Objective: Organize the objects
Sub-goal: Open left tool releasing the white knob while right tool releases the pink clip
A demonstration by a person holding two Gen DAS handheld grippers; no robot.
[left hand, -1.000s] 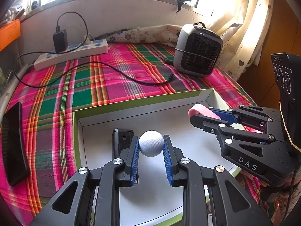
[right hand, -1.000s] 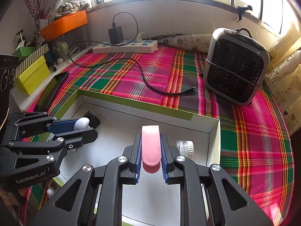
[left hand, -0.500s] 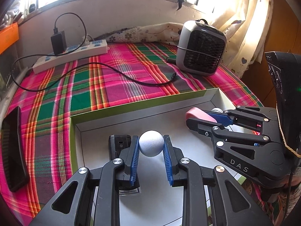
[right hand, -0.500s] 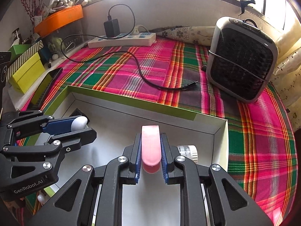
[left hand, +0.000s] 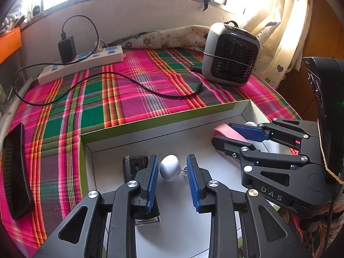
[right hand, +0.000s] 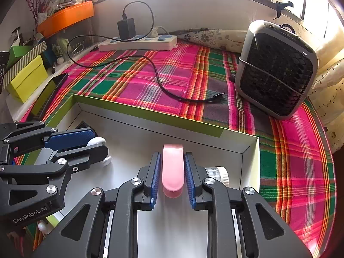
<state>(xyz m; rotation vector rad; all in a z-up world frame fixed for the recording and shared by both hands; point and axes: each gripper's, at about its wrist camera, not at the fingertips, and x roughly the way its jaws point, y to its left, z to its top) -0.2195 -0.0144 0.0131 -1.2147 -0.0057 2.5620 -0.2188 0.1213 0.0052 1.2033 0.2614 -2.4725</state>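
A plaid cloth (left hand: 120,99) in pink, green and orange covers the tabletop. Toward its far right corner stands a grey fan heater (right hand: 277,68), upright, its black grille facing the near edge. Along the far edge lies a white power strip (left hand: 83,62) with a black charger (left hand: 67,49) plugged in; its black cable (right hand: 163,86) trails loose across the cloth, its free plug end lying near the heater. A dark phone (left hand: 16,172) lies flat near the left edge.

At the near edge sits a shallow green-rimmed box (left hand: 154,122) with a pale interior. Both tools are inside it.

The left tool (left hand: 172,169) is spread: its blue pads stand apart on either side of a silver ball (left hand: 169,167). The ball touches the left pad or sits just beside it; a gap shows on its right. It carries a small metal eyelet on its right side. A black rectangular device (left hand: 134,165) lies on the box floor, partly under the left finger.

The right tool (right hand: 172,169) is pinching a pink strip (right hand: 173,167), held upright between its pads, toward the box's right end. A small white-capped clear container (right hand: 217,173) lies on its side just right of that tool, near the right wall.
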